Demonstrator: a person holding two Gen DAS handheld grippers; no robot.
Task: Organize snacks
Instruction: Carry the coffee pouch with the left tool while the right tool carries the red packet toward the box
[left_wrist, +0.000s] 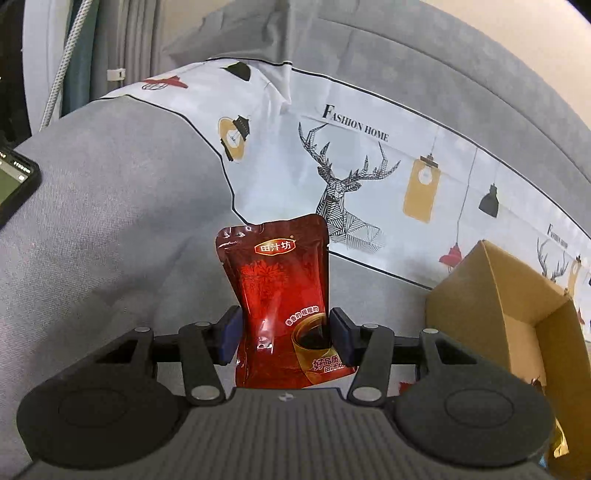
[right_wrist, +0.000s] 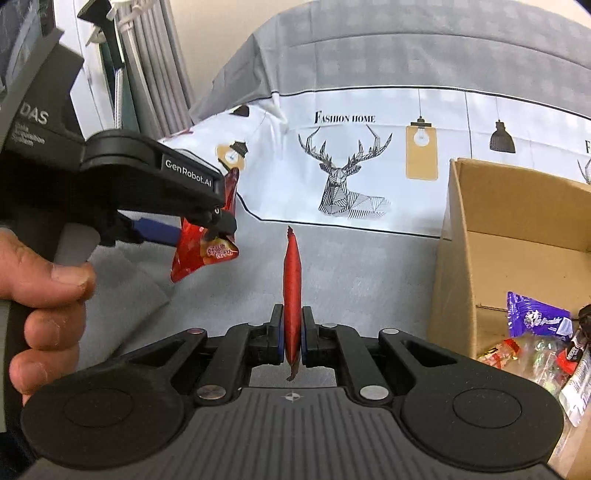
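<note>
In the left wrist view my left gripper (left_wrist: 286, 332) is shut on the lower half of a glossy red drink pouch (left_wrist: 280, 266), which stands upright between its blue pads, above grey fabric. The right wrist view shows the same gripper (right_wrist: 221, 221) at the left, gripped by a person's hand (right_wrist: 44, 291), with the pouch (right_wrist: 199, 254) hanging from it. My right gripper (right_wrist: 293, 332) is shut on a thin red packet (right_wrist: 291, 273) seen edge-on and pointing upward. An open cardboard box (right_wrist: 498, 240) stands to the right.
The box (left_wrist: 517, 314) holds several snacks, among them a purple packet (right_wrist: 535, 317). A white cloth (right_wrist: 369, 177) printed with deer and lamps lies over the grey sofa (left_wrist: 110, 221) behind. A phone (left_wrist: 14, 181) rests at the far left.
</note>
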